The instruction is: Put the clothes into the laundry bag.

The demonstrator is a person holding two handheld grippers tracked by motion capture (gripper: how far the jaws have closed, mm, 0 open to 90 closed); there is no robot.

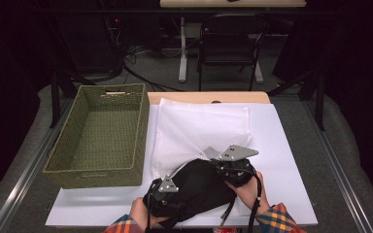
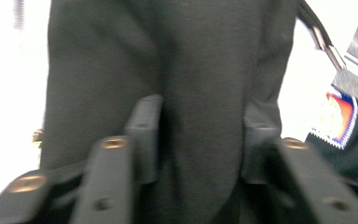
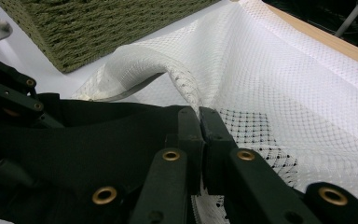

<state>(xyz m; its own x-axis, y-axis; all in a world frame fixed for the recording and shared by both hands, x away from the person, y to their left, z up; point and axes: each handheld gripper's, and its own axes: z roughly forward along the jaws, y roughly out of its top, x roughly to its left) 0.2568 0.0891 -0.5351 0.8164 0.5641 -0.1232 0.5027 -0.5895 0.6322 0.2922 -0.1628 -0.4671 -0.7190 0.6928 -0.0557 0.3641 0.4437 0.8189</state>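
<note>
- The high view is looking forward and down over the white table point(image 1: 281, 145).
- Both gripper views are sitting close along their jaws, sharing the black garment point(image 2: 191, 70).

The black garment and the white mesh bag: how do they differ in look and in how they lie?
The black garment is dark, opaque cloth; the white mesh bag is see-through netting. The garment lies bunched at the near edge of the table; the mesh bag lies spread farther back, beside the green woven basket. The left gripper holds a fold of the garment; the right gripper is pinched shut on the mesh bag's edge. Both are soft fabric.
</note>
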